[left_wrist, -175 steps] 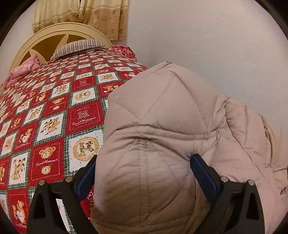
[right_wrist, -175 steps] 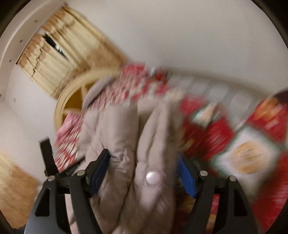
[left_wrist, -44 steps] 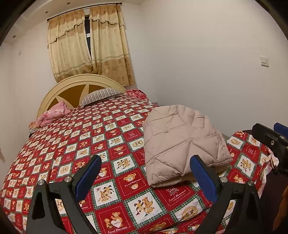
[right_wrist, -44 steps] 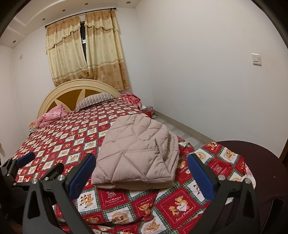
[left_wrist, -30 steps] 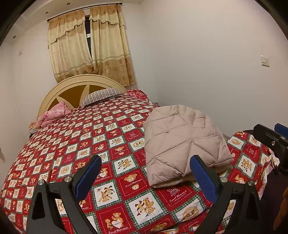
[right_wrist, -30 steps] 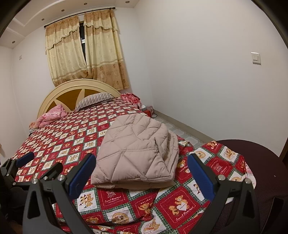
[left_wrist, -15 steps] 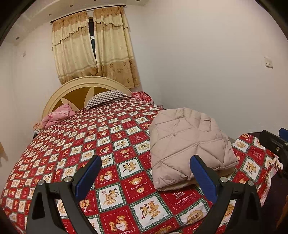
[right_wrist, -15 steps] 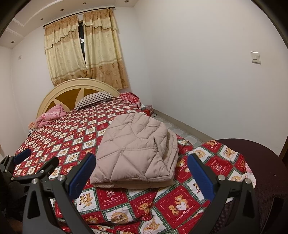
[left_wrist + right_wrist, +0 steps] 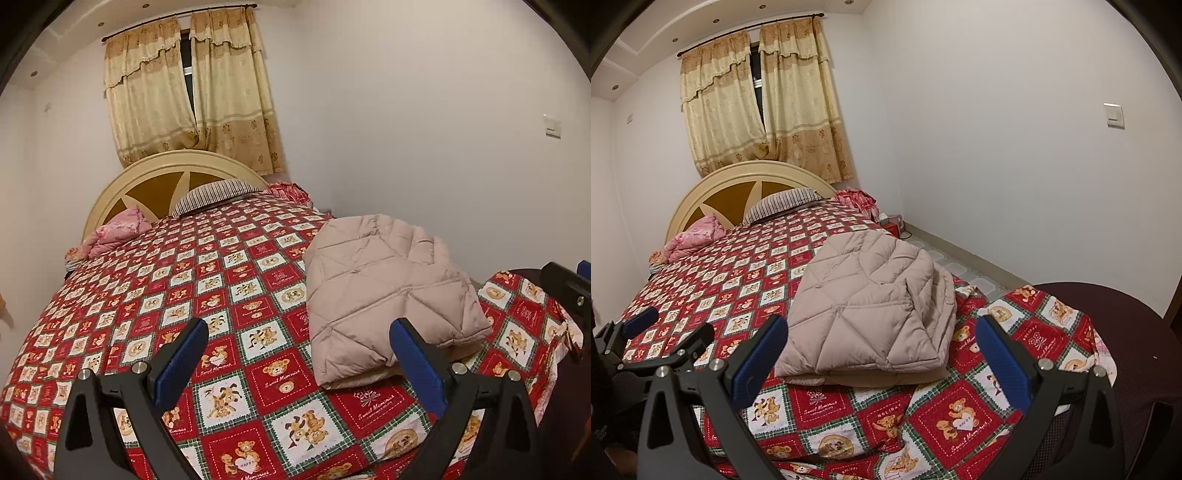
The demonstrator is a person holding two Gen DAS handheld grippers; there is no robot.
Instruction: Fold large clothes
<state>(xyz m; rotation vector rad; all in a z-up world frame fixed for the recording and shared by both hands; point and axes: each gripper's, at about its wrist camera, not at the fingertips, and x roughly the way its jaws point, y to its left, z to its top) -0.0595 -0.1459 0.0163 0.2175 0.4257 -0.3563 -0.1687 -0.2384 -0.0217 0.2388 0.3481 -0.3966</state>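
A beige quilted jacket [image 9: 384, 291] lies folded into a thick rectangle near the foot of the bed, on the red teddy-bear quilt [image 9: 207, 280]. It also shows in the right wrist view [image 9: 871, 306]. My left gripper [image 9: 299, 354] is open and empty, held back from the bed with the jacket ahead and to the right. My right gripper [image 9: 882, 350] is open and empty, with the jacket straight ahead between its blue fingers [image 9: 1001, 354]. The left gripper also shows at the left edge of the right wrist view [image 9: 653, 332].
A cream headboard [image 9: 173, 181], a striped pillow [image 9: 214, 194] and a pink bundle [image 9: 114, 230] sit at the bed's far end. A white wall [image 9: 1015, 166] runs along the right, with floor beside the bed. A dark chair [image 9: 1134, 343] stands at the bed's foot.
Both grippers have let go of the jacket and pulled well back from the bed. In the last half second the left view has shifted slightly; the jacket lies still.
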